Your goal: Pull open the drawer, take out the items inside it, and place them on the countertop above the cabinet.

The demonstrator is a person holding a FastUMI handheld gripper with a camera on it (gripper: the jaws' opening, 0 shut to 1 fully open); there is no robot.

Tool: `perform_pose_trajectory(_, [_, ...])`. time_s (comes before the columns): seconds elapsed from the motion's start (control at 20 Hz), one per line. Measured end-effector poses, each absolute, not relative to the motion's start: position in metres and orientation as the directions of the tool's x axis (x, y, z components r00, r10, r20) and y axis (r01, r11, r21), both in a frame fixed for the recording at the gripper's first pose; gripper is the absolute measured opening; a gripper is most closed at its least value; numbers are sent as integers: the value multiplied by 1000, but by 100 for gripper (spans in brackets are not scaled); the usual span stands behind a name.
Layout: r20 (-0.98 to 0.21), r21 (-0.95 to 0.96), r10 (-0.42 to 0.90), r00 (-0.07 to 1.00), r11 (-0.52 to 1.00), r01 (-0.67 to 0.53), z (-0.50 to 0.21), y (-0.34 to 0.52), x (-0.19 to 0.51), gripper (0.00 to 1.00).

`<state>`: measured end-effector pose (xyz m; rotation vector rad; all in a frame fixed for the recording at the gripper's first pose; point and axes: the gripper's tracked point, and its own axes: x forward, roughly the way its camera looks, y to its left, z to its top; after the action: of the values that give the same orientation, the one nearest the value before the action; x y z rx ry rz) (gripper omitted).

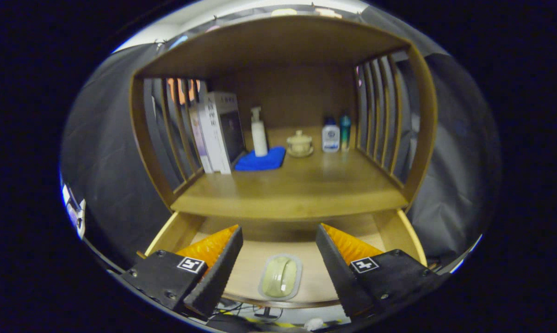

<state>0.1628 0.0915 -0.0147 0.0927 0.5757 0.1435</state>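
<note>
Gripper [279,240] with 2 wedge-shaped fingers, screwed housings bearing square tag markers

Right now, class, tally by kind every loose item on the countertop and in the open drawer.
Books: 3
Bottles: 3 (pump bottle, white bottle, teal bottle)
Blue cloth: 1
Lidded jar: 1
Packaged item in drawer, between the open gripper fingers: 1
Total: 9

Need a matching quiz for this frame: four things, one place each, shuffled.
Things:
1. packaged item
2. pump bottle
3. books
4. lidded cup

Places:
A. on the blue cloth
B. in the open drawer, between the spread fingers
C. against the slatted side
D. on a saucer, mid countertop

Pairs: 1-B, 2-A, 3-C, 4-D
</note>
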Motion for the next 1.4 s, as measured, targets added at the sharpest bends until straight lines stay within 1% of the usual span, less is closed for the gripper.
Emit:
perform_pose_trajectory(0.1, [-629, 146, 180, 757, 983, -113, -31, 96, 171, 97])
perform_pose_trajectory(0.2, [-709, 146, 168, 685, 985, -90, -53, 100, 174, 96])
perform_pose_trajectory(0.4, [-804, 109, 140, 578, 990, -88, -89, 108, 179, 93])
perform_pose_trajectory(0.55, [-865, 80, 108, 490, 994, -77, -112, 110, 173, 81])
perform_pose_trajectory(0.65, [-892, 66, 88, 443, 996, -66, -124, 111, 167, 76])
perform_pose_trajectory(0.7, [-901, 49, 70, 428, 997, -59, -128, 108, 166, 75])
perform_pose_trajectory(0.8, [-915, 6, 21, 403, 999, -37, -135, 101, 166, 66])
perform_pose_trajectory(0.85, [-918, 5, 17, 395, 999, -32, -138, 100, 167, 57])
perform_pose_trajectory(0.9, [-921, 4, 10, 388, 1000, -16, -142, 98, 167, 53])
perform_pose_trajectory(0.95, [-926, 18, 20, 376, 1000, -9, -145, 99, 166, 46])
perform_pose_trajectory(1.0, [-929, 19, 19, 370, 1000, -5, -147, 99, 165, 42])
perform_pose_trajectory(1.05, [-921, 10, 15, 388, 1000, -14, -146, 98, 169, 35])
perform_pose_trajectory(1.2, [-919, 31, 44, 391, 999, -39, -146, 100, 167, 23])
perform_pose_trajectory(1.3, [-917, 53, 63, 395, 998, -34, -142, 100, 167, 20])
perform_pose_trajectory(1.4, [-910, 64, 72, 407, 997, -34, -136, 99, 169, 19])
